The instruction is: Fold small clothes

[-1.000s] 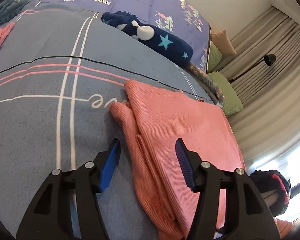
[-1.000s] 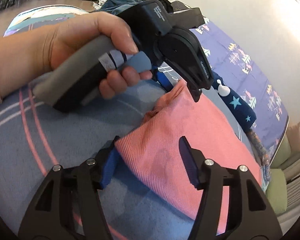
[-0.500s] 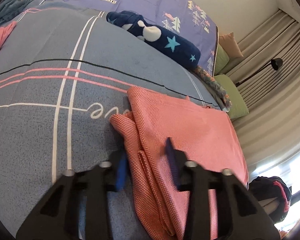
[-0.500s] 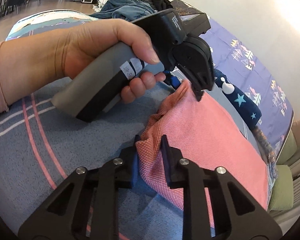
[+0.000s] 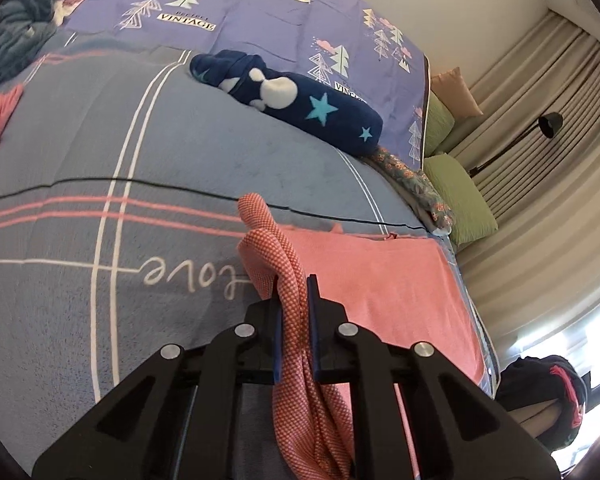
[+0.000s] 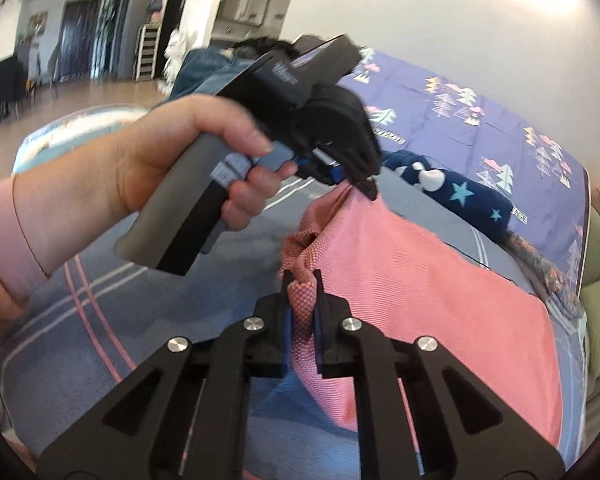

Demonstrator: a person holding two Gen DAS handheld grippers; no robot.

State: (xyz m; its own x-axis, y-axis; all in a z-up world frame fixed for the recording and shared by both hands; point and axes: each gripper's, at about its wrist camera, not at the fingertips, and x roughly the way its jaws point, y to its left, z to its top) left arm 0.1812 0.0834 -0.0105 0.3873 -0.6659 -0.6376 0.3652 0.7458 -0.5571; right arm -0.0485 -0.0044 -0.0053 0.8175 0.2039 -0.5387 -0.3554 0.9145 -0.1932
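The pink cloth [image 5: 380, 288] lies on a grey-blue blanket [image 5: 180, 152] with pink and white stripes, its near edge bunched and lifted off the bed. The left gripper [image 5: 294, 304] has that edge pinched — its jaws are closing, already almost together, with a rolled fold of cloth squeezed between the blue pads. In the right wrist view the right gripper [image 6: 302, 292] is nearly shut on another bunch of the same edge, and the cloth [image 6: 420, 292] stretches from it up to the left gripper [image 6: 356, 182], held by a hand [image 6: 160, 168] with a pink sleeve. That far grip is blurred, so the pads there are hard to make out. The cloth's lower end is cut off behind the gripper frames. A dark blue star-patterned bundle [image 5: 292, 100] lies further up the bed, well apart
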